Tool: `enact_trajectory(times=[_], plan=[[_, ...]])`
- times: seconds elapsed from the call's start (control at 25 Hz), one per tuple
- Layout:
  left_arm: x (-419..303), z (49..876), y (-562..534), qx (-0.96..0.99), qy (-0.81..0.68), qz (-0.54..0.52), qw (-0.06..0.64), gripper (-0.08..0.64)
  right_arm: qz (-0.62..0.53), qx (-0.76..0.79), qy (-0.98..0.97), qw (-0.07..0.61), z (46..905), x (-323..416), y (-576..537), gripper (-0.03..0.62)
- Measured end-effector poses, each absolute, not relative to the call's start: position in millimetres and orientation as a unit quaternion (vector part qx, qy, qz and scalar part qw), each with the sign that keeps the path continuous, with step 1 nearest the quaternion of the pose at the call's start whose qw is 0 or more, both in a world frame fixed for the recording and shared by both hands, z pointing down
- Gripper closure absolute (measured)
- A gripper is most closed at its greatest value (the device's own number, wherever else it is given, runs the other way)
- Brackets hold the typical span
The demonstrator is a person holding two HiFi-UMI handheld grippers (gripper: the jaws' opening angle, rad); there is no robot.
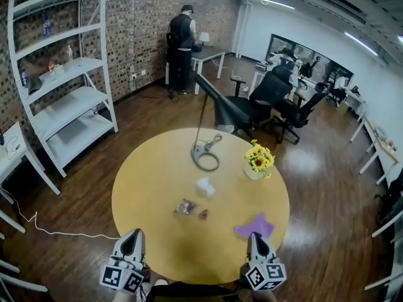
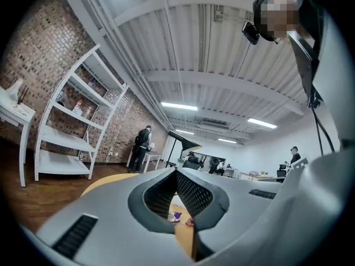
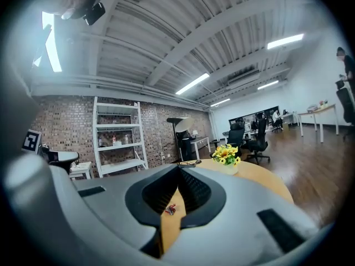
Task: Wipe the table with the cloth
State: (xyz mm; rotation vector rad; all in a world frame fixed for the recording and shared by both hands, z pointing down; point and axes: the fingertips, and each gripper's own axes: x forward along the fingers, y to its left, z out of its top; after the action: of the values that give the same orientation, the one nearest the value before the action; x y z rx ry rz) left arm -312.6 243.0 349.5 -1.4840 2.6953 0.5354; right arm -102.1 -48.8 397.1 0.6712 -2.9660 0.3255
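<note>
Near edge of table (image 1: pixel 151 175): left gripper (image 1: pixel 130 236) and right gripper (image 1: pixel 254 237) hover, jaws together, both empty.
Cloth (image 1: pixel 252 224): purple, flat, just ahead of the right gripper, which looks best placed to take it.
Middle: wrappers (image 1: pixel 185 207), probably the mess to wipe around.

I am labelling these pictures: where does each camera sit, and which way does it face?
Head view: on the person's head, steeply down at the round yellow wooden table; left gripper and right gripper show at the bottom.
Left gripper view: on that gripper, facing across the table toward the white metal shelf; its shut jaws show.
Right gripper view: likewise, facing the yellow sunflower bouquet; shut jaws.
Shared: all show table and shelf.
</note>
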Motion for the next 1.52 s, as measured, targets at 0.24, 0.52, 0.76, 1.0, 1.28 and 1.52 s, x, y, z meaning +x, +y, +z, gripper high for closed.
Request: enact_trajectory(times=[0.24,0.52,0.76,1.0,1.28,1.52], plan=[[-303,351,227,-0.489,0.855,0.173,-0.006,0.560,0.120,0.227,-0.966,0.039,395,-91,-55,0.589],[-291,348,212,-0.517,0.838,0.177,-0.016,0.560,0.131,0.222,-0.965,0.047,402,-86,-59,0.589],[-293,352,215,-0.502,0.846,0.178,-0.016,0.560,0.139,0.213,-0.965,0.054,407,-89,-59,0.589],[-302,360,219,-0.489,0.853,0.181,-0.030,0.560,0.119,0.189,-0.969,0.104,423,-115,-50,0.589],[-313,391,212,-0.481,0.863,0.142,-0.056,0.555,0.070,0.130,-0.972,0.180,469,-167,-31,0.503],[-322,418,198,-0.497,0.856,0.100,-0.107,0.432,0.040,0.085,-0.964,0.247,510,-210,-15,0.418]])
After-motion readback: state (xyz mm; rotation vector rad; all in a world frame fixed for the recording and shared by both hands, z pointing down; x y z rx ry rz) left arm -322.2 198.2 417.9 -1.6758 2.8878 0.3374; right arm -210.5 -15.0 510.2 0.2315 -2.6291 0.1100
